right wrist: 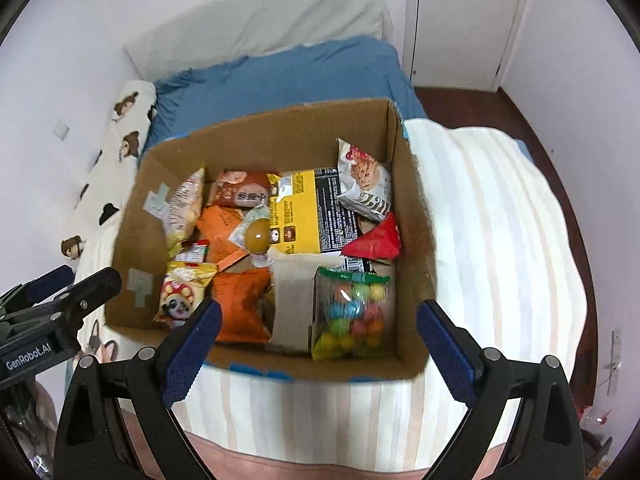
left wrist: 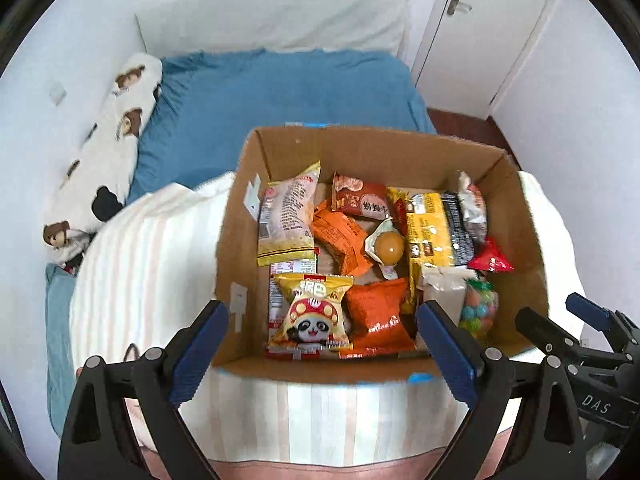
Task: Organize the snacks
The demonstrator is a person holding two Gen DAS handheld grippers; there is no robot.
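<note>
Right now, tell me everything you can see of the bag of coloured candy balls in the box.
The bag of candy balls is clear plastic with a green top edge, packed with round sweets in yellow, green, blue, pink and orange. It looks sealed and lies flat at the cardboard box's near right corner, beside a pale wrapped packet. Neither gripper touches it.

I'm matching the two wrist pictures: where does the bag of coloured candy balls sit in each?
Left wrist view: bag of coloured candy balls, near right corner of the cardboard box, just past the right finger.
Right wrist view: the bag at lower centre, against the near wall.
Shared landmark: red triangular packet directly behind it.
</note>
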